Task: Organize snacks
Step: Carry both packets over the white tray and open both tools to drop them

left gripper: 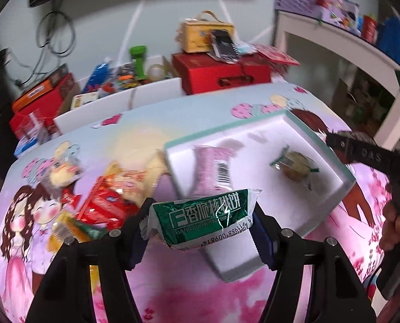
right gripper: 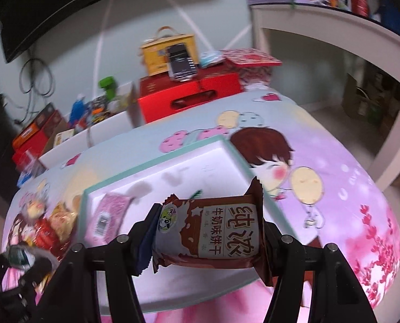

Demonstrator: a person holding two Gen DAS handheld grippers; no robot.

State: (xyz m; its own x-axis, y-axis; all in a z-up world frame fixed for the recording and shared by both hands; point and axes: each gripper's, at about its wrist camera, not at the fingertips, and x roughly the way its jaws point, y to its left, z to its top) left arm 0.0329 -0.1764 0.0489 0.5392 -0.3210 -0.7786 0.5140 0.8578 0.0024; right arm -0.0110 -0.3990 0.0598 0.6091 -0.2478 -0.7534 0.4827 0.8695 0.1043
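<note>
A cartoon-printed pink and blue cloth covers the surface [left gripper: 151, 290], and on it sits a white tray with a teal rim [left gripper: 346, 180], holding a pink packet [left gripper: 213, 169] and a small clear-wrapped pastry [left gripper: 296, 165]. To the tray's left lies a heap of loose snacks [left gripper: 103, 202]. The left hand-held gripper [left gripper: 200, 224] is clenched on a green walnut-cake packet [left gripper: 202, 220] above the tray's near edge; the right hand-held gripper [right gripper: 208, 231] grips a brown milk-biscuit packet [right gripper: 210, 231] over the same tray
</note>
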